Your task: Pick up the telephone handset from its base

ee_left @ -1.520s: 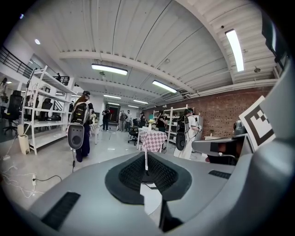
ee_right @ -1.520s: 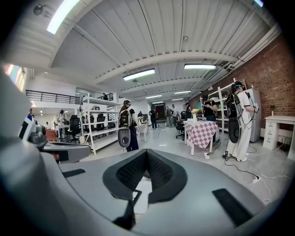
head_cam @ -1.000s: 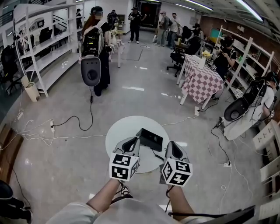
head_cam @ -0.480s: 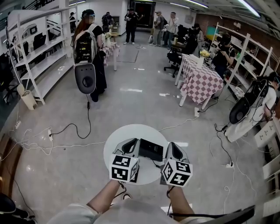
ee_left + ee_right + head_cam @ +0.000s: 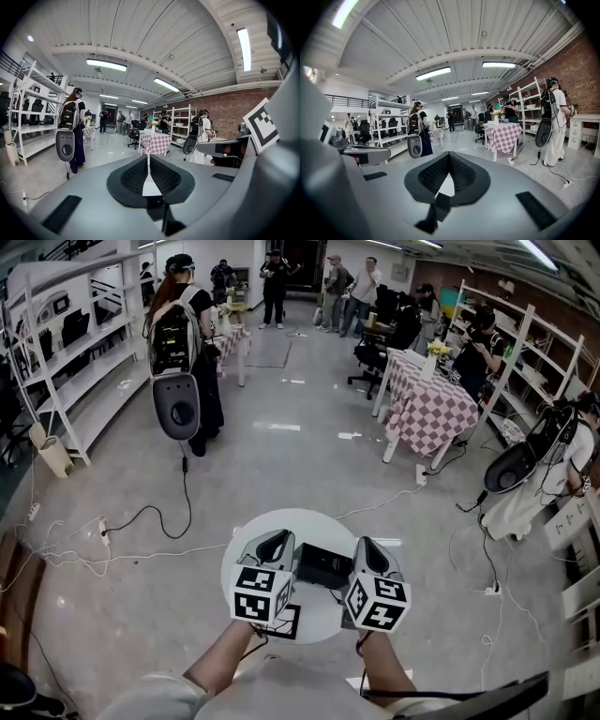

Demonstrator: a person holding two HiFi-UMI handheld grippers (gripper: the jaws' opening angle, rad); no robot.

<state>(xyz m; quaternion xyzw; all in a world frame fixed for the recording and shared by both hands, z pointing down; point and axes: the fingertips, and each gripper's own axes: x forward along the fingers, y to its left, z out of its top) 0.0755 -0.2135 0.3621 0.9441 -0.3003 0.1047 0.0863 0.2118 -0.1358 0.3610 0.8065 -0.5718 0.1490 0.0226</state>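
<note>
Telephone (image 5: pixel 323 564), a flat black box, lay on a round white table (image 5: pixel 286 521) in the lower middle of the head view. At that size the handset could not be told from the base. A thin dark cord ran from it toward the lower edge of the tabletop.

Both grippers were held over the near side of the table, one on either side of the telephone and neither visibly touching it. The left gripper (image 5: pixel 280 537) lay just left of it, the right gripper (image 5: pixel 363 543) just right, each pointing toward the top of the frame, with bare forearms behind them at the bottom edge.

In its own view the left claw was closed, its black pads meeting at the tips with nothing between them. The right claw was closed in the same way and also held nothing.

Beyond the table, a person with a backpack (image 5: pixel 180 338) stood at the upper left, a checked table (image 5: pixel 433 411) at the upper right, and cables (image 5: pixel 141 519) trailed over the floor at left.
</note>
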